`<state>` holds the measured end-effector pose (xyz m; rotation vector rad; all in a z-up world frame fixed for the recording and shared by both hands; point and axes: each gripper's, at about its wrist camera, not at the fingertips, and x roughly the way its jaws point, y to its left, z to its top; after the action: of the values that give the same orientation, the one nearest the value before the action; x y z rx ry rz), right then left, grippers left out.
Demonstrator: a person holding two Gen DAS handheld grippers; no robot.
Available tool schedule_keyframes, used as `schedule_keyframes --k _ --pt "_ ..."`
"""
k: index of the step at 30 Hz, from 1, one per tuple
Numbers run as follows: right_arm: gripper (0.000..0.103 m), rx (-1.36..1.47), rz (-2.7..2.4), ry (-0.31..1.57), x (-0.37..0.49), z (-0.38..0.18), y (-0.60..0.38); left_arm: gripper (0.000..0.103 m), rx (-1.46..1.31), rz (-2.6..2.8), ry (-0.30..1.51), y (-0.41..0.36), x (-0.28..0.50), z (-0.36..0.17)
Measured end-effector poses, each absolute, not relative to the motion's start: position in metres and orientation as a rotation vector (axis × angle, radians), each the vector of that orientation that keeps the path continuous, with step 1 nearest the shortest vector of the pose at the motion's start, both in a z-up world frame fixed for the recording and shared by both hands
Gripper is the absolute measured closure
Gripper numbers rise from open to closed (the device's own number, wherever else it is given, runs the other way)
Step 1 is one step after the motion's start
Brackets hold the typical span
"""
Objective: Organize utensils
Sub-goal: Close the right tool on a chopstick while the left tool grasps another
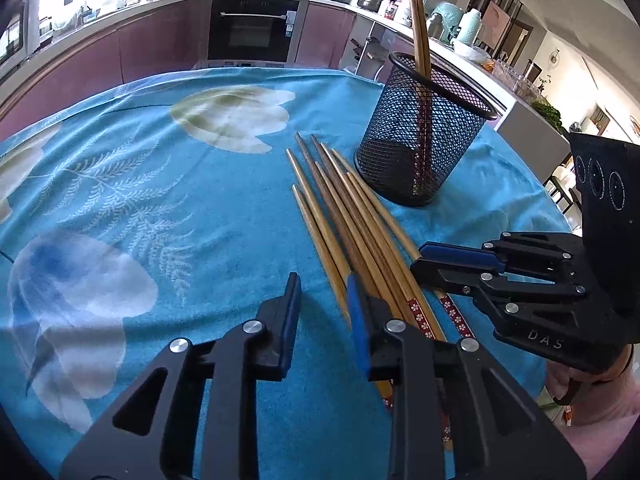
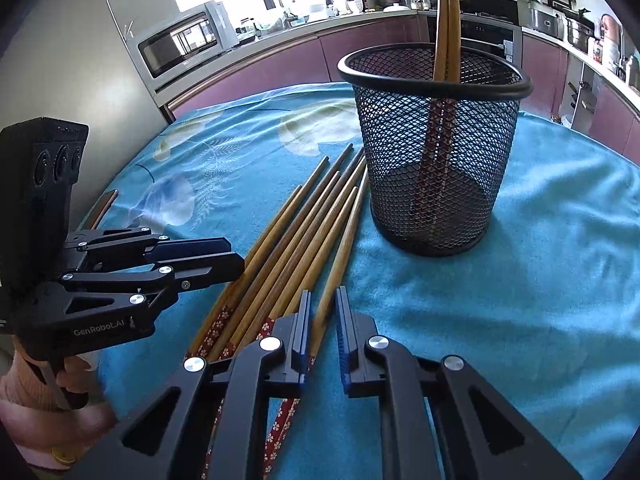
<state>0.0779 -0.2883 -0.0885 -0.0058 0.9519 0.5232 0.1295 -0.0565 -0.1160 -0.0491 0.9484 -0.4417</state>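
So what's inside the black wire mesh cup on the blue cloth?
Two brown wooden chopsticks stand tilted inside the black wire mesh cup, their red patterned ends down at the bottom. Nothing else shows through the mesh.

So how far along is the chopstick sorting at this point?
Done: two chopsticks stand in the mesh cup. In hand: the right gripper has its jaws closed on one loose chopstick at the right edge of the pile, not yet lifted; the left gripper is open beside the pile, holding nothing. Left: the rest of the pile lying on the blue cloth.
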Motion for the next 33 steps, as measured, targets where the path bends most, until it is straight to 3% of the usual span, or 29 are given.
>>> schedule_keyframes --k 3,11,13,19,33 --pt "0.092 0.001 0.523 0.954 0.078 -0.088 -0.289 0.084 -0.003 -0.412 0.936 -0.062 0.128 -0.115" --pt "0.092 -0.01 0.519 0.953 0.078 -0.088 -0.288 0.084 0.008 -0.391 0.937 -0.059 0.129 -0.114" --pt "0.092 -0.009 0.516 0.949 0.079 -0.089 -0.286 0.091 0.009 -0.393 0.94 -0.06 0.13 -0.116" --pt "0.094 0.029 0.512 0.945 0.08 -0.089 -0.29 0.095 -0.01 -0.387 0.94 -0.061 0.127 -0.117" --pt "0.098 0.061 0.568 0.887 0.066 -0.075 -0.3 0.095 -0.045 -0.413 0.89 -0.055 0.113 -0.099"
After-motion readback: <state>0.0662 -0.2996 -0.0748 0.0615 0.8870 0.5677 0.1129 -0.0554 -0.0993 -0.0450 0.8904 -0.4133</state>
